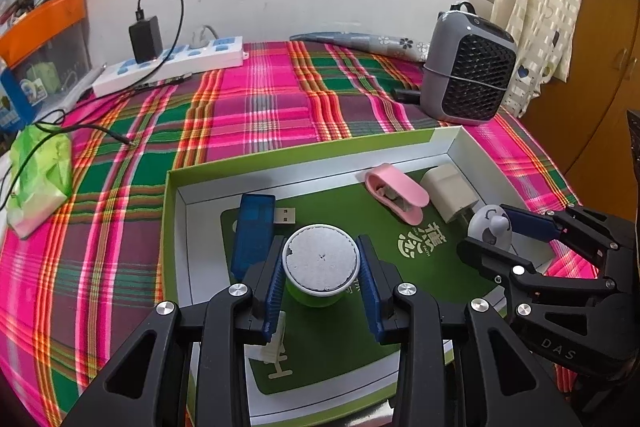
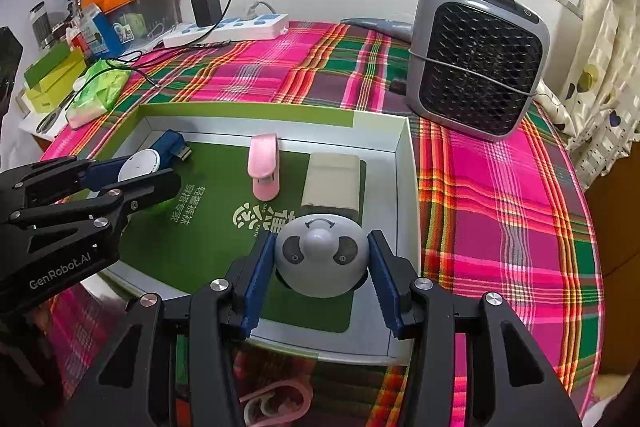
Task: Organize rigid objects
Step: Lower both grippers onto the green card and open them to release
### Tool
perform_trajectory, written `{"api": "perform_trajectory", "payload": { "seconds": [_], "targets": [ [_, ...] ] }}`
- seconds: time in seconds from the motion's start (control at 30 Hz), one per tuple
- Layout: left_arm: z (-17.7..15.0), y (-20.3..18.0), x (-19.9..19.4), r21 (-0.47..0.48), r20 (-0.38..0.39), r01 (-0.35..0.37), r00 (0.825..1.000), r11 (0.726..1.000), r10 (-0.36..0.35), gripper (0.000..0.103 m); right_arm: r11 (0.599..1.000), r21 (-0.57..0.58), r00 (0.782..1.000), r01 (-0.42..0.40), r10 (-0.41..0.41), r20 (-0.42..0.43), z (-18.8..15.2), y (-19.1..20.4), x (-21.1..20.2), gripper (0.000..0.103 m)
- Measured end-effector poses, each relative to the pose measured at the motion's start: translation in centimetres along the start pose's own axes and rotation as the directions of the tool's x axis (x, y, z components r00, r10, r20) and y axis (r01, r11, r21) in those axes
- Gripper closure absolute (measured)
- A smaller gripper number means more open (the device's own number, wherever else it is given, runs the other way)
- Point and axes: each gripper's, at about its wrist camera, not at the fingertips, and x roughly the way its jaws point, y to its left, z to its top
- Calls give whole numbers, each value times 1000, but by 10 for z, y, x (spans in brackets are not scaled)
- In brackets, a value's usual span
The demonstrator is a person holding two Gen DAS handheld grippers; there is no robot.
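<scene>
1. left gripper (image 1: 320, 267) clamped partway open on a green white-topped canister (image 1: 320, 263), inside the tray (image 1: 452, 143).
2. right gripper (image 2: 322, 259) clamped on a grey dome timer (image 2: 322, 255), near the tray's right wall.

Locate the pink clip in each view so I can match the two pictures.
Left wrist: pink clip lies right of centre in the box, just left of the beige charger.
Right wrist: pink clip sits centre-left, again left of the charger.
Shared landmark: grey fan behind the box.
</scene>
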Motion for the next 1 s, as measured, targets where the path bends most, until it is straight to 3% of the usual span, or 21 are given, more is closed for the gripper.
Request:
{"api": "perform_trajectory", "payload": {
  "seconds": [1.0],
  "targets": [
    [-1,-1,5,23,-6,-11,1000,1000,11,69,1000,-17,1000,10,-10,0,-1,4,4,55]
  ]
}}
